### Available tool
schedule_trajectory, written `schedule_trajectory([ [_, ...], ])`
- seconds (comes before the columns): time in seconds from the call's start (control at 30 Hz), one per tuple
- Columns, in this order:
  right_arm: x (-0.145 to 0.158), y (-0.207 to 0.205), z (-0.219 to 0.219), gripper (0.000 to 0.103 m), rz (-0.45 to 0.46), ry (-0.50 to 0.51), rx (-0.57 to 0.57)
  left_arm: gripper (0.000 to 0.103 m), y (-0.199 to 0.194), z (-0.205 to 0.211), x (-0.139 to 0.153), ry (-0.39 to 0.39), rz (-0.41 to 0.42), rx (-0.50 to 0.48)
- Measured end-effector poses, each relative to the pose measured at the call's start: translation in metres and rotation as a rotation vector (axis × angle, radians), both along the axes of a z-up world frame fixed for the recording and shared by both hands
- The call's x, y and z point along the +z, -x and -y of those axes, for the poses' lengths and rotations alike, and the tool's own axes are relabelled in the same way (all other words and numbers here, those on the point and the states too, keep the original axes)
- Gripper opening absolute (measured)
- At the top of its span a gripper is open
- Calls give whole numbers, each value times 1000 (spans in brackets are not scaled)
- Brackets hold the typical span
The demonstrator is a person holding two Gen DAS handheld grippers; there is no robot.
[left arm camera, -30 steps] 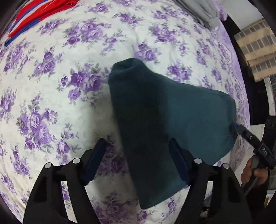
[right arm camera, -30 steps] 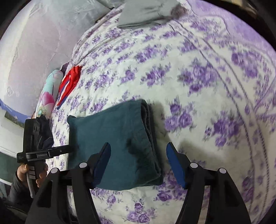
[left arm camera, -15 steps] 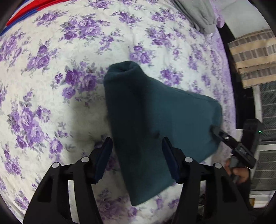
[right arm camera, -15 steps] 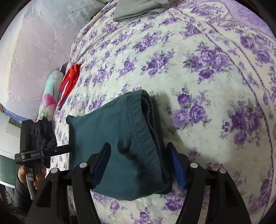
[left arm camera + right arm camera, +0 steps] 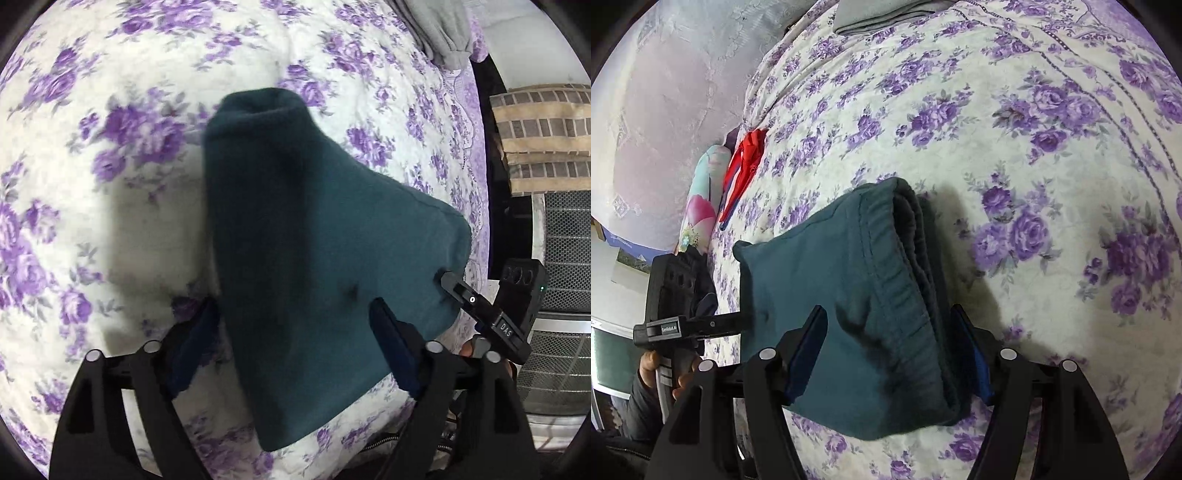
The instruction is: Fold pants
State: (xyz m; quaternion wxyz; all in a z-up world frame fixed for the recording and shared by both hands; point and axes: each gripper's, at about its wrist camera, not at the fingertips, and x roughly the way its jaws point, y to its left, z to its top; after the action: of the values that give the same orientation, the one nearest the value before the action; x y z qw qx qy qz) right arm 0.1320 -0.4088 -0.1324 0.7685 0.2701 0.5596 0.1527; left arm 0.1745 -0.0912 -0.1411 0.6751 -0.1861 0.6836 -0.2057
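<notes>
From the left wrist, the folded teal pants lie on the floral bedspread, and the left gripper straddles their near end, its jaws just opened wide and pressing nothing, probably letting go after a fold. From the right wrist, the right gripper brackets the pants' waistband edge, jaws apart, seemingly squaring the bundle; the gray garment lies far beyond the pants.

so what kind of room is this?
Likely a bedroom: a bed under a purple floral quilt, a pillow at its edge, and folded clothes, teal pants and a grey garment.
</notes>
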Motion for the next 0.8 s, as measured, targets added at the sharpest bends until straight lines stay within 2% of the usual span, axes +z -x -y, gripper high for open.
schedule_trajectory([
  [0.1, -3, -2, -2, 73, 10, -18, -4, 80, 1, 7, 3, -41, 20, -9],
  [0.17, -2, -4, -6, 64, 9, 0, 5, 71, 2, 17, 8, -106, 43, -49],
  [0.23, -2, -4, -10, 27, -6, 45, 16, 39, 6, 26, 15, -162, 77, -100],
  [0.3, 0, -1, -13, 25, -22, -3, 44, 22, 10, 32, 21, -153, 78, -122],
  [0.4, 4, 3, -16, 27, -23, 23, 46, 22, 12, 38, 26, -180, 104, -147],
  [0.43, 2, 3, -15, 29, -30, 21, 42, 27, 11, 38, 21, -186, 96, -152],
  [0.5, -1, 1, -13, 33, -33, 24, 28, 34, 7, 29, 10, -133, 54, -114],
  [0.6, -4, 1, -15, 35, -30, 27, 35, 35, 2, 13, 0, -40, 6, -51],
  [0.7, -6, 1, -12, 24, -41, 1, 17, 17, 5, 7, -1, 20, 12, -17],
  [0.8, 8, 1, -12, 22, -17, -25, 29, 15, 11, 8, 17, 20, 78, -34],
])
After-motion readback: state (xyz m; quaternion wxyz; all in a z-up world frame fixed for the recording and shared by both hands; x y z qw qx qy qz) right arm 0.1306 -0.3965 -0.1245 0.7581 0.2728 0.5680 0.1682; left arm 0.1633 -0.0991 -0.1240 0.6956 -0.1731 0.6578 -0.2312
